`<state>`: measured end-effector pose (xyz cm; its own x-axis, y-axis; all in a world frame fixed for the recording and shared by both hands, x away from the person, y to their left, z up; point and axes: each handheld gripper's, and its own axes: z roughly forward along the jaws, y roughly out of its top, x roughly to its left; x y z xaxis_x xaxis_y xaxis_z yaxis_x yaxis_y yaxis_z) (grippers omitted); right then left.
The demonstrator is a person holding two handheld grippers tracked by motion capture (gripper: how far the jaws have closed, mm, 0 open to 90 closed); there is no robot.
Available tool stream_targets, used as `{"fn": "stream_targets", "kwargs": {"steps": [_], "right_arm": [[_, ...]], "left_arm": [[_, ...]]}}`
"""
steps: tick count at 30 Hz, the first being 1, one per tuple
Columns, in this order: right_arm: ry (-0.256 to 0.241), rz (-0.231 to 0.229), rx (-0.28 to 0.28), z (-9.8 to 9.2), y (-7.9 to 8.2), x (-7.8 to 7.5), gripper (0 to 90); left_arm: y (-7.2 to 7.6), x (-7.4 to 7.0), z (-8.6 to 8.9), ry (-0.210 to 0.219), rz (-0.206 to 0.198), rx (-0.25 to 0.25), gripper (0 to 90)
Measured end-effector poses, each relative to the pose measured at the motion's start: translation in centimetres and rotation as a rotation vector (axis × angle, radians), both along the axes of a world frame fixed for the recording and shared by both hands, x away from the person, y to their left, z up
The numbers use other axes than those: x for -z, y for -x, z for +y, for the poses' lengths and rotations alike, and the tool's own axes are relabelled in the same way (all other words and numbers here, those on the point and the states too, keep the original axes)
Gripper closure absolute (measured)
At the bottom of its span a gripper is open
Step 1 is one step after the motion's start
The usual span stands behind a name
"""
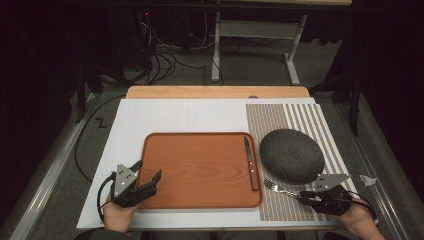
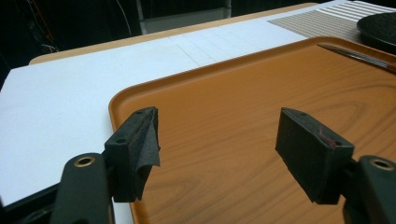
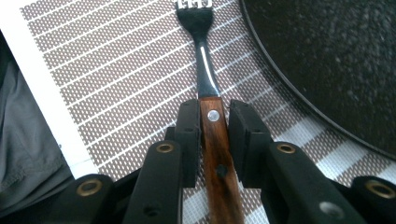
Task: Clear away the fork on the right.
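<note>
My right tongs (image 3: 215, 123) are clenched on the wooden handle of the fork (image 3: 208, 84); in the right gripper view both pads press the handle just behind its first rivet. My left tongs (image 1: 148, 181) are released, jaws spread wide over the near left corner of the tray (image 2: 243, 121), grasping nothing.

Status, as I judge it:
1. Knife (image 1: 249, 157): it lies on the tray along the right rim, blade pointing away from me. This item appears already placed.
2. Fork: gripped, but not yet clear of the striped placemat (image 1: 280, 122). In the high view it lies low over the mat, tines aimed left toward the tray, just beside the near edge of the dark plate (image 1: 291, 155). I cannot tell whether it rests on the mat or is slightly raised.
3. Plate: it sits on the placemat, untouched.
4. Remaining: most likely carrying the fork over and setting it on the tray.

Fork description: dark brown wooden handle with 2 visible rivets, 1 bright and 1 dark; narrow glossy metal neck; short tines at the far end. The handle is slim and smooth, so it may pivot between the pads.
</note>
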<state>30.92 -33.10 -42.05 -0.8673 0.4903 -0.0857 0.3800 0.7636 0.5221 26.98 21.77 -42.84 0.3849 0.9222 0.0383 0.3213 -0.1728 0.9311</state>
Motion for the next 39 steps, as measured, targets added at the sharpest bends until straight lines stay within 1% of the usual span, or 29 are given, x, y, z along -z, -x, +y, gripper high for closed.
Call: {"fn": "stream_targets", "kwargs": {"steps": [1,5,7,13,15,18,20,25,26,29,35,39], "right_arm": [[0.011,-0.003,-0.008,0.1,0.0,-0.1,76.9],[0.011,-0.005,-0.017,0.3,-0.1,0.0,77.9],[0.017,-0.01,-0.013,0.5,0.0,-0.1,78.1],[0.021,-0.02,-0.016,0.6,0.1,0.0,78.5],[0.016,-0.023,-0.024,0.5,0.1,0.0,78.8],[0.018,-0.035,-0.032,0.5,0.1,0.0,78.9],[0.026,-0.058,-0.041,0.6,0.3,0.0,78.9],[0.017,-0.059,-0.035,0.8,0.2,0.1,79.0],[0.015,-0.065,-0.038,0.9,0.2,0.1,79.0],[0.01,-0.061,-0.046,1.2,0.2,0.0,78.9],[-0.031,-0.074,-0.043,1.3,0.3,-0.6,79.0],[-0.044,-0.082,-0.043,1.5,0.5,-1.1,79.0]], "left_arm": [[0.0,0.0,0.0,0.0,0.0,0.0,30.0],[0.0,0.0,0.0,-0.001,0.0,0.002,30.0],[0.0,0.0,0.0,0.0,0.0,0.002,30.0],[0.0,0.0,0.0,-0.001,0.0,0.002,30.0],[0.0,0.0,-0.1,-0.001,0.0,0.003,30.0],[0.0,0.0,0.0,0.002,-0.001,0.003,30.0],[0.0,0.0,0.0,0.003,-0.002,0.004,29.9],[0.0,0.0,0.0,0.005,-0.003,0.004,29.9],[0.0,0.0,0.0,0.006,-0.003,0.004,29.9],[0.0,0.0,0.0,0.008,-0.003,0.004,29.9],[0.0,0.0,0.0,0.007,-0.003,0.004,30.0],[0.0,0.0,0.0,0.007,-0.003,0.004,30.0]]}}
